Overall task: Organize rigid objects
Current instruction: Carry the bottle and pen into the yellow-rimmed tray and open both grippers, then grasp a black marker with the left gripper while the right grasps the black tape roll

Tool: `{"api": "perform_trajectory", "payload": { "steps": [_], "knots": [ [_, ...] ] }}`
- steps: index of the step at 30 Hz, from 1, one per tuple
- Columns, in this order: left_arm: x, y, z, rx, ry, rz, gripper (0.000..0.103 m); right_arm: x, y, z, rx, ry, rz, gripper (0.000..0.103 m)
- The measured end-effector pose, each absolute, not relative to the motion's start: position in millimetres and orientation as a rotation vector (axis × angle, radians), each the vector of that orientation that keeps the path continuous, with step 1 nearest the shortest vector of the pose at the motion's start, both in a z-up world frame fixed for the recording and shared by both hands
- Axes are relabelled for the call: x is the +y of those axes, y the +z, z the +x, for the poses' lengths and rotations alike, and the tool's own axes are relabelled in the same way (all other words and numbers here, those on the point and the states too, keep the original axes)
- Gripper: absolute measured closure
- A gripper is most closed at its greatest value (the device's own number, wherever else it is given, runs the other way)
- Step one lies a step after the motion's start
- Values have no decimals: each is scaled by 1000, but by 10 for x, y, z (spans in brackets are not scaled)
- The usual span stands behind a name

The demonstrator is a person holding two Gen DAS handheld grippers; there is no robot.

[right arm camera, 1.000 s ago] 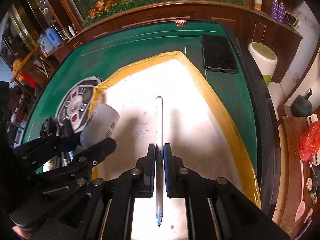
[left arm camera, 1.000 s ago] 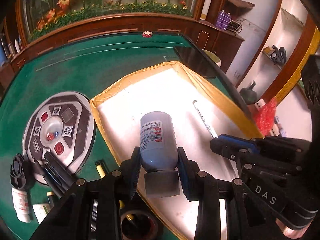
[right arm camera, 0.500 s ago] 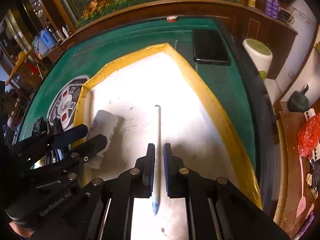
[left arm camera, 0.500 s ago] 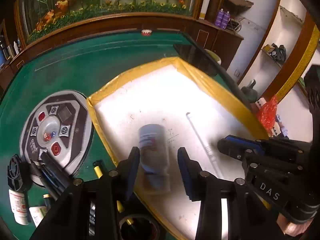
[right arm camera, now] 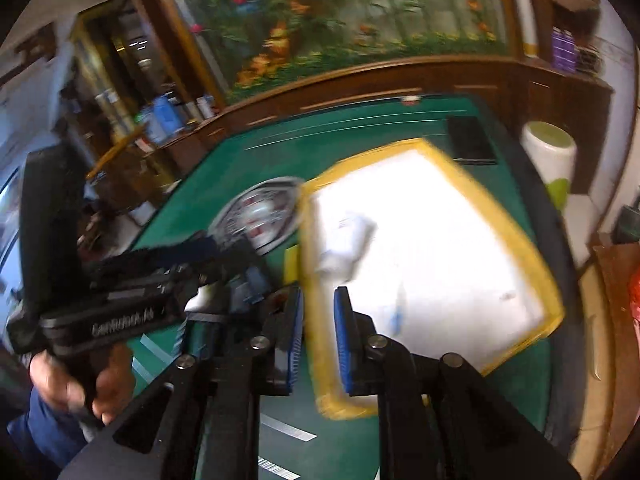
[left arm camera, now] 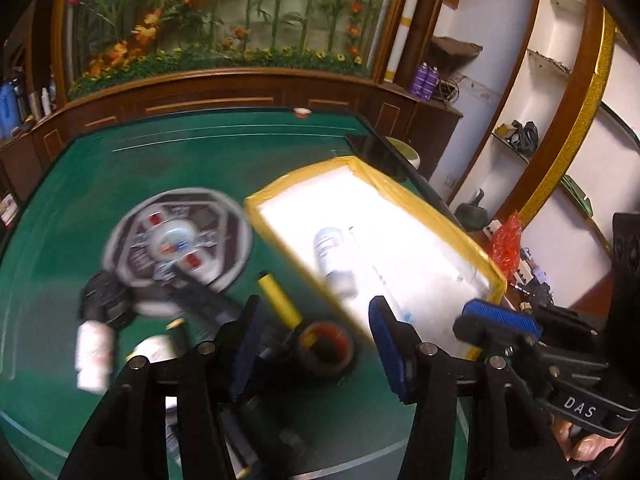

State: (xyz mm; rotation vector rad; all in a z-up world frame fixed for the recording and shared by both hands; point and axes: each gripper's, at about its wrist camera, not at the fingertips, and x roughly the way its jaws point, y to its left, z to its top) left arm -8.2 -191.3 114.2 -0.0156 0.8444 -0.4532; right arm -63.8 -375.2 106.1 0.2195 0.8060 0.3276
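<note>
A white tray with a yellow rim [left arm camera: 436, 216] [right arm camera: 516, 236] sits on the green table. In it lie a grey-white bottle with a red-printed label [left arm camera: 332, 254] [right arm camera: 348, 240] and a thin white pen [left arm camera: 372, 268] [right arm camera: 398, 308], both blurred. My left gripper [left arm camera: 316, 348] hangs back from the tray above loose items; its jaws are opening with nothing between them. My right gripper [right arm camera: 319, 340] hovers over the tray's near yellow rim. Its jaws are opening a little and hold nothing. Each gripper shows in the other's view, the right gripper [left arm camera: 496, 324] beside the left gripper [right arm camera: 160, 276].
Left of the tray lie a round control panel [left arm camera: 176, 248], a yellow marker [left arm camera: 278, 300], a tape roll [left arm camera: 326, 344], small white bottles [left arm camera: 94, 352] and a black round object [left arm camera: 106, 300]. A black phone [right arm camera: 470, 140] lies beyond the tray. A white-green stool [right arm camera: 550, 148] stands off the table.
The left gripper let go of the bottle and the right gripper let go of the pen; both now lie in the tray. Both grippers pulled back and up, swinging left.
</note>
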Motion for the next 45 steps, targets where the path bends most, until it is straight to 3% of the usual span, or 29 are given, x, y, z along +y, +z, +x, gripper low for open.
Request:
{"api": "perform_trajectory", "payload": {
  "steps": [13,26,28,32,35,36,45],
  "knots": [
    [-784,587,-552,916,-295,-46,45,-2943,559,-830,920,448,189,86],
    [-873,167,-325,1000,-251,-58,45,-2877,480,-819,943,430,180,86],
    [-863,146,-272,994,-232,-48,48,-2888,485,-822,942,423,175,86],
    [-821,142,-248,986,-211,-26,68,-2907,461,-807,949,411,172,86],
    [-729,140,-291,984,-213,-24,83,-2915,436,-761,954,388,172,76],
    [-686,139,-313,984,-219,-31,85,-2916,435,-747,951,378,168,72],
    [-657,136,-350,972,-214,-6,86,-2733,546,-437,899,302,-21,72]
  ]
}}
